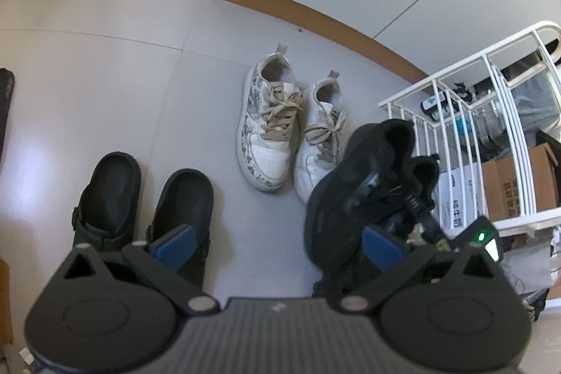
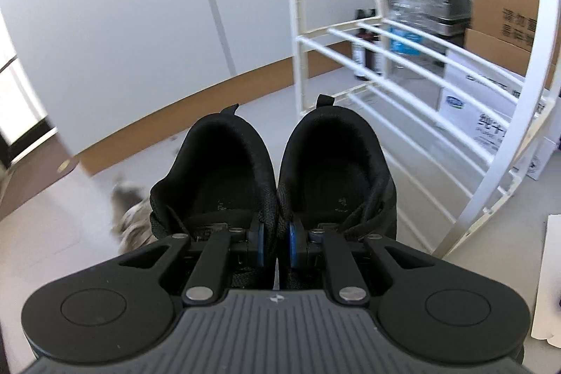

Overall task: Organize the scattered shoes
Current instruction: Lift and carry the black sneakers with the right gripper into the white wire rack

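We see the white rack (image 2: 413,58) ahead and right of our right gripper (image 2: 277,246), which is clenched on the touching inner collars of the black sneakers (image 2: 224,163). Our left gripper (image 1: 277,246) hangs released above the floor, black clogs (image 1: 182,198) under its left finger, white sneakers (image 1: 270,128) ahead.

Sneakers (image 1: 280,128) lie between clogs (image 1: 140,198) and, seemingly, rack (image 1: 491,93).

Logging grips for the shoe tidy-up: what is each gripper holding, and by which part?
Right gripper: pair of black sneakers, pinched by their touching inner collars. Left gripper: open, holding nothing.
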The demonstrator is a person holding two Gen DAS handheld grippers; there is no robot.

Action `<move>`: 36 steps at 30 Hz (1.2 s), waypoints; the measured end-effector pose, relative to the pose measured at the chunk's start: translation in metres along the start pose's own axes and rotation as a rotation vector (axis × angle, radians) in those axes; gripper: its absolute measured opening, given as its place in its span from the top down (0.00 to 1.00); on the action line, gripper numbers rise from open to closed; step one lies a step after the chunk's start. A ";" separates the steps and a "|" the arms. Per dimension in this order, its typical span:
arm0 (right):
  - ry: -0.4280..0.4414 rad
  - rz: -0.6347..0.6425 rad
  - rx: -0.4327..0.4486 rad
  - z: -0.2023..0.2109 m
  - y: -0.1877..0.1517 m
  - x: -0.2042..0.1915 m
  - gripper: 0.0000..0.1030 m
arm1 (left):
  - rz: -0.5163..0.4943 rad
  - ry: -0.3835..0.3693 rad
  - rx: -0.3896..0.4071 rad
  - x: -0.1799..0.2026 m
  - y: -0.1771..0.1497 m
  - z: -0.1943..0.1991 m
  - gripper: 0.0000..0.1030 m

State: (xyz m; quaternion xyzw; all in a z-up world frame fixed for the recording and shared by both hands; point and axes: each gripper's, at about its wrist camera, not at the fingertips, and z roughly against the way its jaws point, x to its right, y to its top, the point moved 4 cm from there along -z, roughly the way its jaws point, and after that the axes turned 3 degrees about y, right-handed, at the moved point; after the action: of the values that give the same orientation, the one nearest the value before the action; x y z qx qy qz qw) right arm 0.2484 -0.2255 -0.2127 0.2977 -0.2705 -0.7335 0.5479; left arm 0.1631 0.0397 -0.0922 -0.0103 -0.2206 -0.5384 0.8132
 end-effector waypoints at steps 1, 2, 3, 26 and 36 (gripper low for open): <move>-0.005 -0.017 -0.004 -0.006 0.005 0.005 0.86 | 0.001 -0.002 -0.005 0.000 0.000 0.000 0.00; -0.017 -0.025 -0.003 -0.012 0.010 0.011 0.86 | 0.008 -0.007 -0.015 0.001 -0.001 -0.002 0.00; -0.030 -0.037 -0.002 -0.019 0.015 0.018 0.86 | 0.012 -0.014 -0.020 0.002 -0.001 -0.003 0.00; -0.252 -0.364 0.136 -0.119 0.054 0.108 0.85 | -0.026 -0.072 -0.115 0.033 -0.005 -0.035 0.00; -0.361 -0.455 0.318 -0.124 0.050 0.132 0.85 | 0.014 -0.050 -0.167 0.022 -0.006 -0.048 0.00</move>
State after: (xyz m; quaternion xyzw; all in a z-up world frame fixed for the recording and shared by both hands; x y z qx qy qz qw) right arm 0.3424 -0.3741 -0.2788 0.2974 -0.4008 -0.8267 0.2598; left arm 0.1818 0.0052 -0.1290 -0.0930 -0.1953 -0.5489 0.8074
